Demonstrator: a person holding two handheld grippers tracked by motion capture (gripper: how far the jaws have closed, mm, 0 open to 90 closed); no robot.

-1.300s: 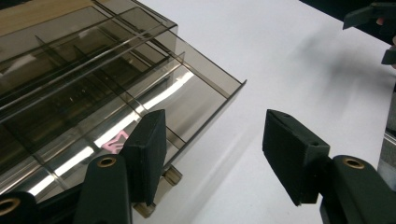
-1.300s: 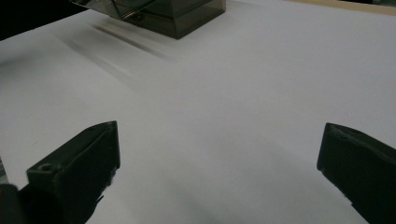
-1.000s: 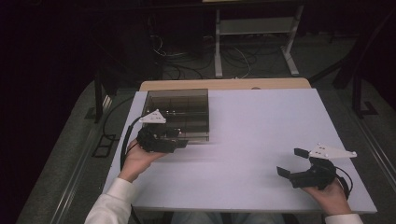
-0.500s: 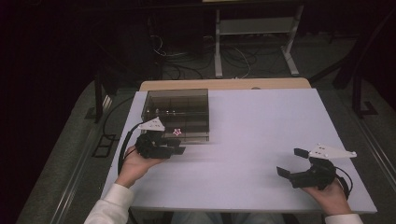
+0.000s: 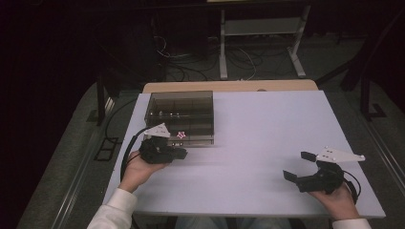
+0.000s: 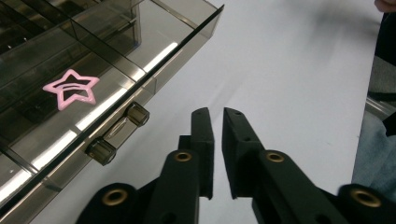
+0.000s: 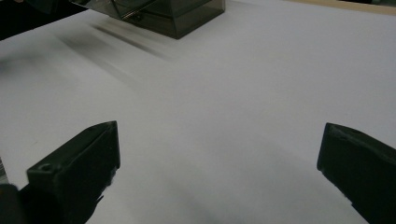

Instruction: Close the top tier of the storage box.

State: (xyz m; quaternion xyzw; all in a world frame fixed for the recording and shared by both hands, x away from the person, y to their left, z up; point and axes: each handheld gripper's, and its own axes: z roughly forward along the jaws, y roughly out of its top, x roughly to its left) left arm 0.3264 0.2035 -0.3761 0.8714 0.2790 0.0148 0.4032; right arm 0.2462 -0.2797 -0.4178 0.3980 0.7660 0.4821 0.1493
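My left gripper [image 6: 214, 140], jaws nearly closed on nothing, sits just beside the box's handle [image 6: 117, 133], which lies at ten o'clock, its long axis along the smoky box [image 5: 181, 114] front, pink star clip [image 6: 71, 88] inside; my right gripper [image 5: 305, 167] hangs open, well apart.

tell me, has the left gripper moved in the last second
Yes. The left gripper has drawn back toward the person, off the smoky box's front edge, where the pink star clip now shows.
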